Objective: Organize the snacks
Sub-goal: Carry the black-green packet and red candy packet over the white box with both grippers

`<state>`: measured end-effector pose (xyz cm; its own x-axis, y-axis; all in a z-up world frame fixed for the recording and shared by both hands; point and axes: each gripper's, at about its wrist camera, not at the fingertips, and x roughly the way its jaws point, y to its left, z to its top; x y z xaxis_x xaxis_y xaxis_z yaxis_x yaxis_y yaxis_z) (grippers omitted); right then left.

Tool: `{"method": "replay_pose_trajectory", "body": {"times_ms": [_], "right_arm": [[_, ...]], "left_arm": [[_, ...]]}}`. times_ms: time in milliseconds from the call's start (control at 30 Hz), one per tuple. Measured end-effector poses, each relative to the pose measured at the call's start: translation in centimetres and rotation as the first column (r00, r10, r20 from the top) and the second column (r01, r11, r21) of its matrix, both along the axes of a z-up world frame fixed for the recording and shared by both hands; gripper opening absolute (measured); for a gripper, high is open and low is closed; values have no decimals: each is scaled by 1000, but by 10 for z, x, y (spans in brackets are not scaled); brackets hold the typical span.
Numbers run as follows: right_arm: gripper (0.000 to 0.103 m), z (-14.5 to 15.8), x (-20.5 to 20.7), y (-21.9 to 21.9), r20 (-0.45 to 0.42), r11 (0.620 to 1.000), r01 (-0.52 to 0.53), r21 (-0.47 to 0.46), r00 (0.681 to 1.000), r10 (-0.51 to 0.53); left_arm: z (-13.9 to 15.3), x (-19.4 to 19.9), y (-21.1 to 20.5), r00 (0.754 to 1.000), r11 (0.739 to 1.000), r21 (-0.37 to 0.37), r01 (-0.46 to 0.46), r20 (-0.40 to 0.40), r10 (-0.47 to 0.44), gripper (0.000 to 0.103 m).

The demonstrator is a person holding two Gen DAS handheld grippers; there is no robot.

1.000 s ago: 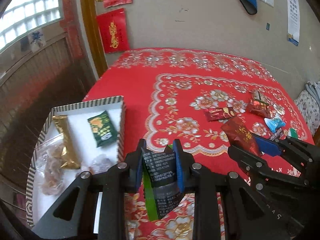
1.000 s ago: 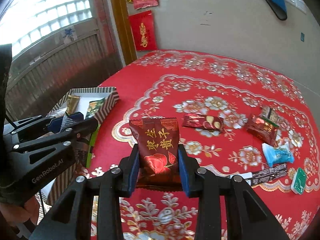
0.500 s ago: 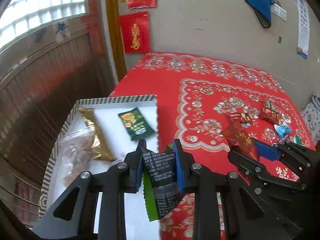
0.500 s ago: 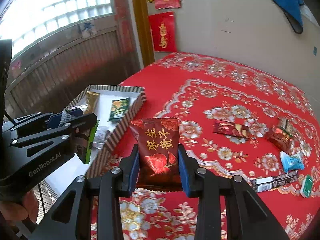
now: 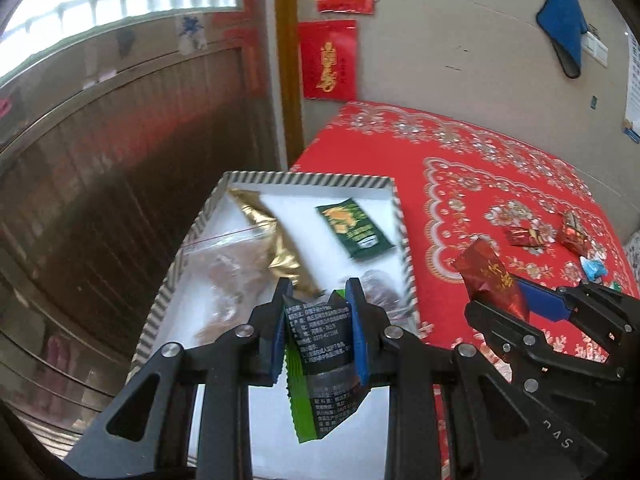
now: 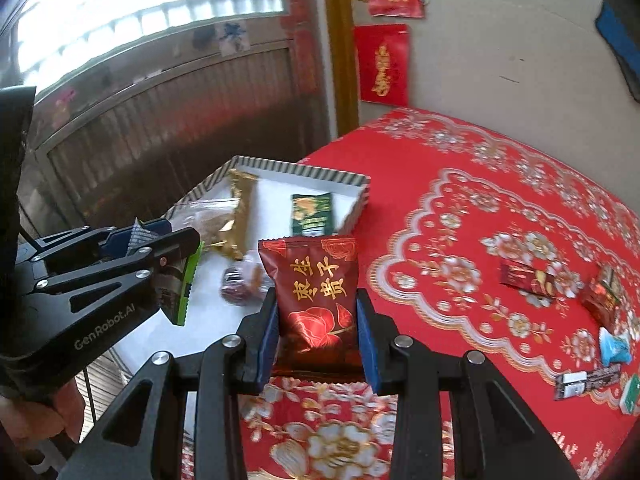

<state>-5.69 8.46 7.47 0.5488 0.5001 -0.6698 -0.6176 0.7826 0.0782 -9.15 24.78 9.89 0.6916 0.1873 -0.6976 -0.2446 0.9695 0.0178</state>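
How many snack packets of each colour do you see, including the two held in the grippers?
red packets: 3
green packets: 2
black packets: 2
clear bags: 2
gold packet: 1
blue candy: 1
Total: 11

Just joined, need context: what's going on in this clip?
A person is sorting snacks with two handheld grippers. The left gripper is shut on a black and green packet, above the striped box. The right gripper is shut on a dark red packet, near the box's edge. The box already holds a gold packet and a green packet. More snacks lie loose on the red tablecloth.
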Motion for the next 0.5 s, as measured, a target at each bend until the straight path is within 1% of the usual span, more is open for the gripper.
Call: {"method": "replay_pose_trajectory", "body": {"times_ms": [233, 500], "right_arm": [[36, -6, -8, 25, -12, 998, -54, -17, 998, 54], [36, -19, -17, 51, -37, 992, -118, -50, 993, 116]], "left_arm": [[-12, -12, 24, 999, 999, -8, -43, -22, 43, 29], [-33, -21, 47, 995, 995, -50, -86, -55, 83, 29]]}}
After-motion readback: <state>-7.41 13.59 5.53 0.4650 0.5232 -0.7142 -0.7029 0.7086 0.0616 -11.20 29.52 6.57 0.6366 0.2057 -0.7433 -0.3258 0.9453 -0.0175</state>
